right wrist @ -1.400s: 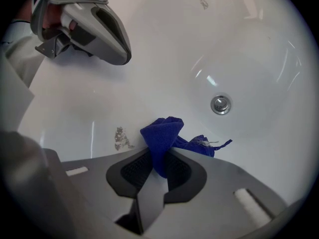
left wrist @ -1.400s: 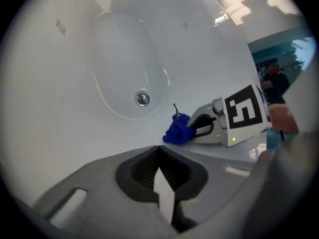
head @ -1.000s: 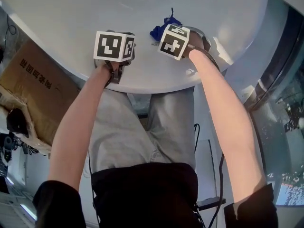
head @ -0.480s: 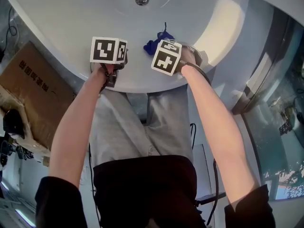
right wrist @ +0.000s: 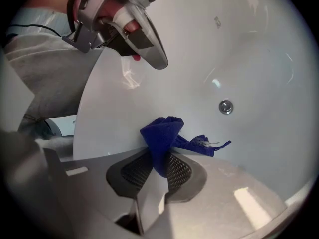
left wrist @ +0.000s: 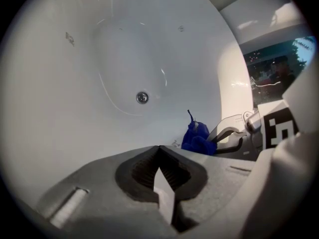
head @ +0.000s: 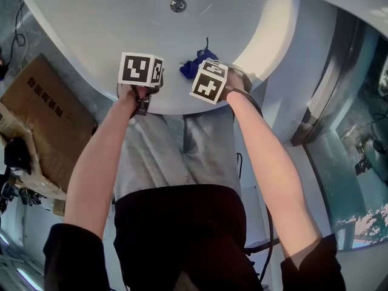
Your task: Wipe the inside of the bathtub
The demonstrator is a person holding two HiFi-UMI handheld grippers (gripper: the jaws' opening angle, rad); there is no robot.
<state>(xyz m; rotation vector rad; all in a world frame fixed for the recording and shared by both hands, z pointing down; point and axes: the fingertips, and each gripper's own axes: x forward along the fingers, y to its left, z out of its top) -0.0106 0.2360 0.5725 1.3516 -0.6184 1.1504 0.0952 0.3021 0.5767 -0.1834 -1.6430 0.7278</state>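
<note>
The white bathtub (head: 121,17) has slid up and left in the head view over the last second, while both grippers have kept side by side at its near rim, so wiping has probably barely advanced. The left gripper (left wrist: 159,153) is closed on nothing. The right gripper (right wrist: 158,158) is clamped on a blue cloth (right wrist: 162,133), which bunches out past the tips over the near inner wall, well short of the drain (right wrist: 226,106).
</note>
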